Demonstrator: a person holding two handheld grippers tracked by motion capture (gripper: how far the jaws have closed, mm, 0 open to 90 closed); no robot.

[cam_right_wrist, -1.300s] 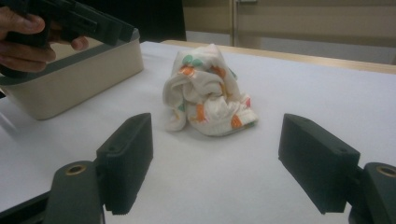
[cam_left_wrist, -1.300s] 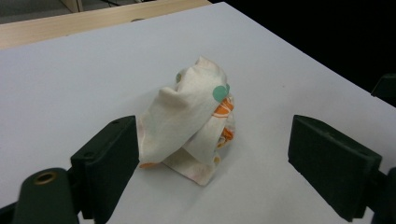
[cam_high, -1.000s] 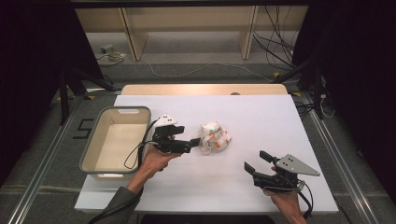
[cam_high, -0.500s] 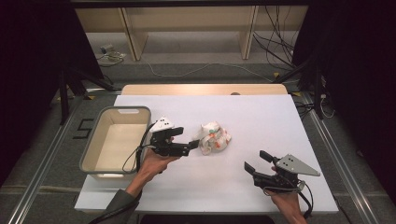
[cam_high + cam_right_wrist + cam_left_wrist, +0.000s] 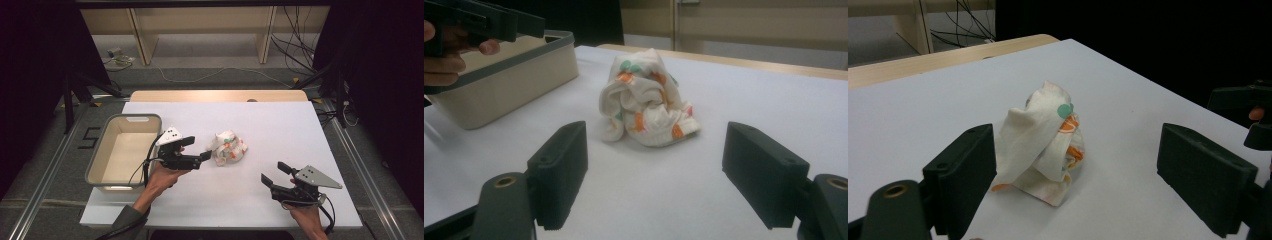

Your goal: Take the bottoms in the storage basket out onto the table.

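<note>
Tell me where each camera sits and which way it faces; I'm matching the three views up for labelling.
High view: fixed above the person's side, looking forward and down on the white table; both forearms, the left hand-held gripper and the right hand-held gripper show.
Left gripper view: rides the left hand-held gripper, faces the crumpled cloth between its own open jaws.
Right gripper view: rides the right hand-held gripper, faces the cloth and the beige bin; open jaws.
Shared: all three show the cloth.
</note>
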